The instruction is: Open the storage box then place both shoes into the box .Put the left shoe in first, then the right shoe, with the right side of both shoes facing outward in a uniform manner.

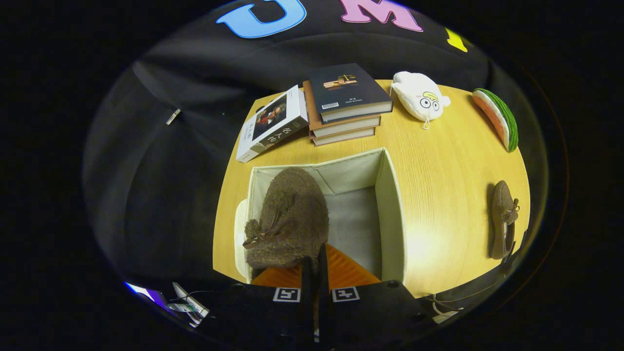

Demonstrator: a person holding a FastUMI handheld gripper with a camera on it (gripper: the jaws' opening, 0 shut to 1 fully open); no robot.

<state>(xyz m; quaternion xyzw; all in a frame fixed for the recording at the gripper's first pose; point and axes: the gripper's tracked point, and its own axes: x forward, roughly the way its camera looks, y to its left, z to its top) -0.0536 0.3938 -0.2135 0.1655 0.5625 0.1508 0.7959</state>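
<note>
Far beyond the hand-held gripper, a stack of three books sits on the round light-wood desk, a white-covered book leaning against its left. Right of them lie a white plush toy and a watermelon-slice plush.

Overhead light, bright on the pale yellow wood-grain tabletop with a glare patch beside the open cream fabric storage box, dim surroundings, strong fisheye bending at edges, sharp centre, fuzzy brown shoe casting soft shadow inside.
</note>
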